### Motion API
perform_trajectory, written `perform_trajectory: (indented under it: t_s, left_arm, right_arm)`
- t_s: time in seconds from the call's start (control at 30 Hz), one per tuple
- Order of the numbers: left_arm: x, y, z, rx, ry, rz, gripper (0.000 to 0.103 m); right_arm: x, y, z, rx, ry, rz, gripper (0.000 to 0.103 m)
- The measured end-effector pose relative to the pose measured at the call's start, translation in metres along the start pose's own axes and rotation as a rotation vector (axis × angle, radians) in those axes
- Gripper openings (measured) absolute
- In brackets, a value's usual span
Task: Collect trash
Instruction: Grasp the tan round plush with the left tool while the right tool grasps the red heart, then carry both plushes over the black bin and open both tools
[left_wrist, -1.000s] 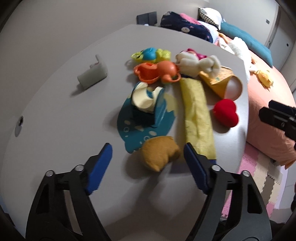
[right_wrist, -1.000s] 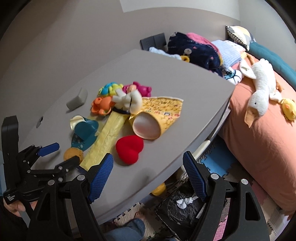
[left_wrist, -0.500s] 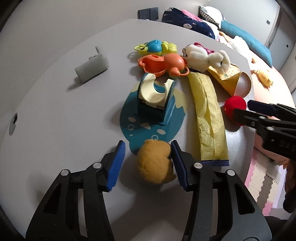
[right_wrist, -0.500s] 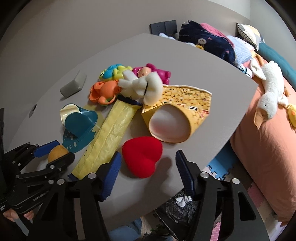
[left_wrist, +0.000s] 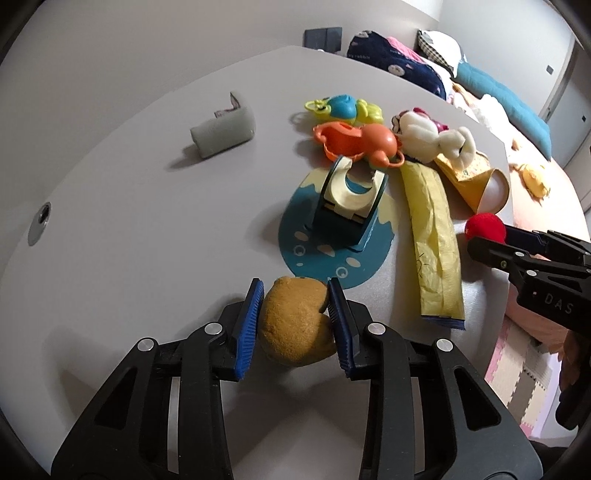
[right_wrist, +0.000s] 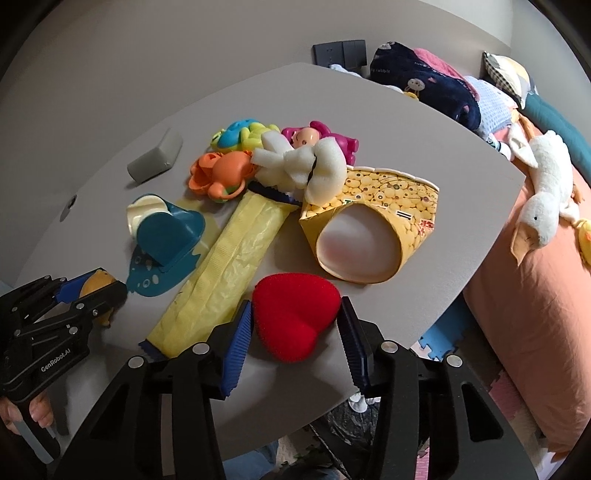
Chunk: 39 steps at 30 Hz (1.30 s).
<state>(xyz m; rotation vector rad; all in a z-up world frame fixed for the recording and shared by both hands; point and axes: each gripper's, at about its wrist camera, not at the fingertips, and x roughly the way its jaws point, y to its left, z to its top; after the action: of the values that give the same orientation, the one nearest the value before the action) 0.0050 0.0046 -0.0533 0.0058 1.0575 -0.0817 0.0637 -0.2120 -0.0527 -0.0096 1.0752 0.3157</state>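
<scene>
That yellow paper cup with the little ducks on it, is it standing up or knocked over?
Knocked over. The paper cup lies on its side on the table, its round mouth facing the right wrist camera, white inside showing and apparently empty.

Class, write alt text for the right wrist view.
The right gripper closes around a red heart sponge near the grey table's edge. Beyond lie a yellow wrapper, paper cone and plastic toys.

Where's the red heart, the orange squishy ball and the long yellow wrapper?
red heart (right_wrist: 295, 314), right wrist view, middle of its top face
orange squishy ball (left_wrist: 293, 321), left wrist view, its middle
long yellow wrapper (right_wrist: 229, 266), right wrist view, mid-length
</scene>
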Motion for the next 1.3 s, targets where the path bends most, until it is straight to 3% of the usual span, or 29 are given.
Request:
perform_trajectory:
  t_s: [0.5,1.3]
  left_arm:
    - [-0.029,-0.048,0.006,0.068,-0.038,-0.048,0.035]
    - [-0.045,-0.154,0.006,0.246,-0.062,-0.146,0.035]
  right_arm:
    - [-0.052,-0.013,-0.015,0.024,-0.069,0.019,0.048]
    - [-0.135,-0.087,-0.061,0.157,-0.184,-0.047,0.048]
